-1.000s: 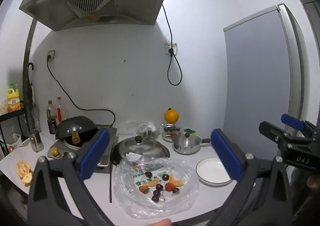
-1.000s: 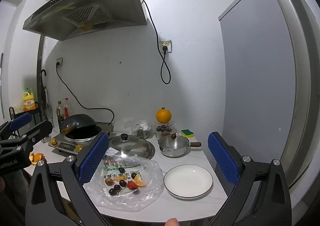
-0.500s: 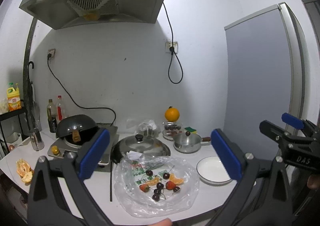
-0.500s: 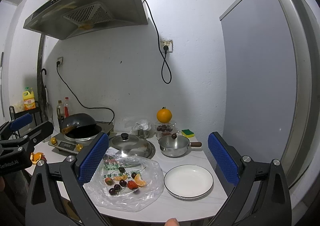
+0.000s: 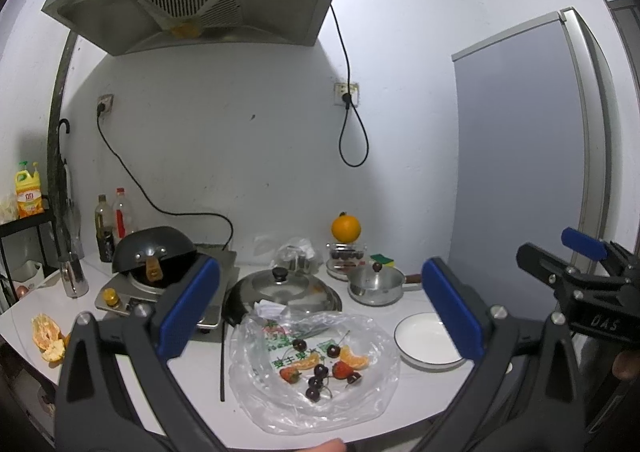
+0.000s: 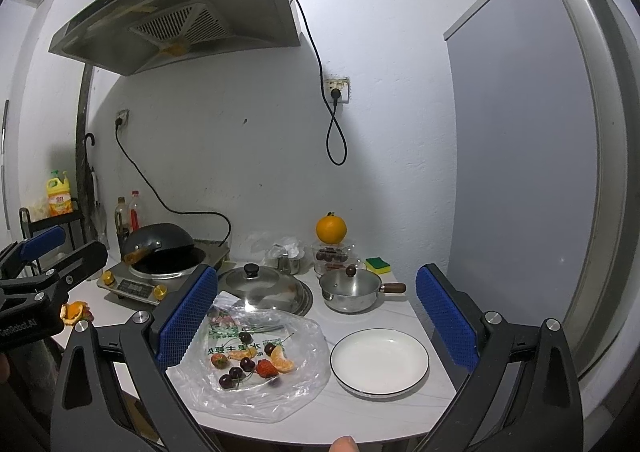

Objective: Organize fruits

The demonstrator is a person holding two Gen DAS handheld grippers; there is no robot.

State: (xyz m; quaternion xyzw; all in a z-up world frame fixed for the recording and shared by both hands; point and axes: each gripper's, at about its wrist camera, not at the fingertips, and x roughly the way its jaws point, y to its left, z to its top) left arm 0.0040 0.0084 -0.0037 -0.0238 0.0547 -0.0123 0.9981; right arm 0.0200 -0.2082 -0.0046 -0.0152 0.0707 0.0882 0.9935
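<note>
While both grippers' fingers gape empty, pot lid, saucepan behind bagged fruit, plate beside.

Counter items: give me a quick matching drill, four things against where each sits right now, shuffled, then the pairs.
Things:
1. whole orange
2. white plate
3. strawberries
4. dark wok

Places:
A. on the clear plastic bag, among cherries
B. on the induction cooker
C. bare, on the counter right of the bag
D. on top of the glass container at the back

Pairs: 1-D, 2-C, 3-A, 4-B
</note>
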